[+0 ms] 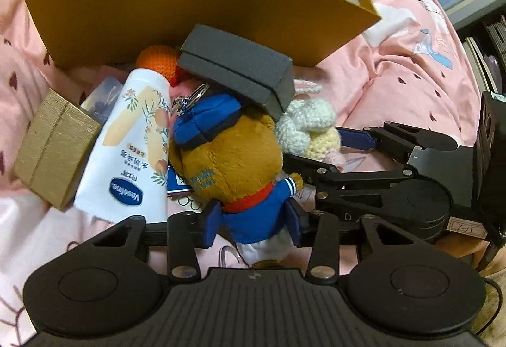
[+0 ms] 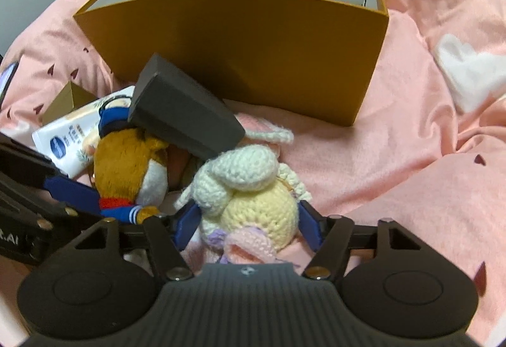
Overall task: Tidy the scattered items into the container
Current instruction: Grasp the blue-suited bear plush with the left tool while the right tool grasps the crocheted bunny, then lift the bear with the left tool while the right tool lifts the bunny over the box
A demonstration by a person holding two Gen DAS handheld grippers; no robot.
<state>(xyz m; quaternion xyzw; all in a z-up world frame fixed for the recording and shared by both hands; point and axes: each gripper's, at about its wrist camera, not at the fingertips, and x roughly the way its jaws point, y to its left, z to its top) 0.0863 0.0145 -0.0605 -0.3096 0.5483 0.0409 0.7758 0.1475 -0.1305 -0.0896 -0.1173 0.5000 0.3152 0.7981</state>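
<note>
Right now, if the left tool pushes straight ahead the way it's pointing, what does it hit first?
Most likely the brown plush: it already sits between the left tool's fingers. Beyond it lies the grey box, though depth is unclear.

Rig hardware: two matching hand-held grippers, matte black.

Left gripper (image 1: 257, 222) and right gripper (image 2: 246, 220): ribbed black housing, a round disc cap on each side, black linkage bars with silver pivot screws, blue fingers (image 2: 186, 220). In the left view, the right unit carries a white handwritten label and partial white lettering.

A pink bedspread (image 2: 395, 157) with small dark hearts lies underneath.
</note>
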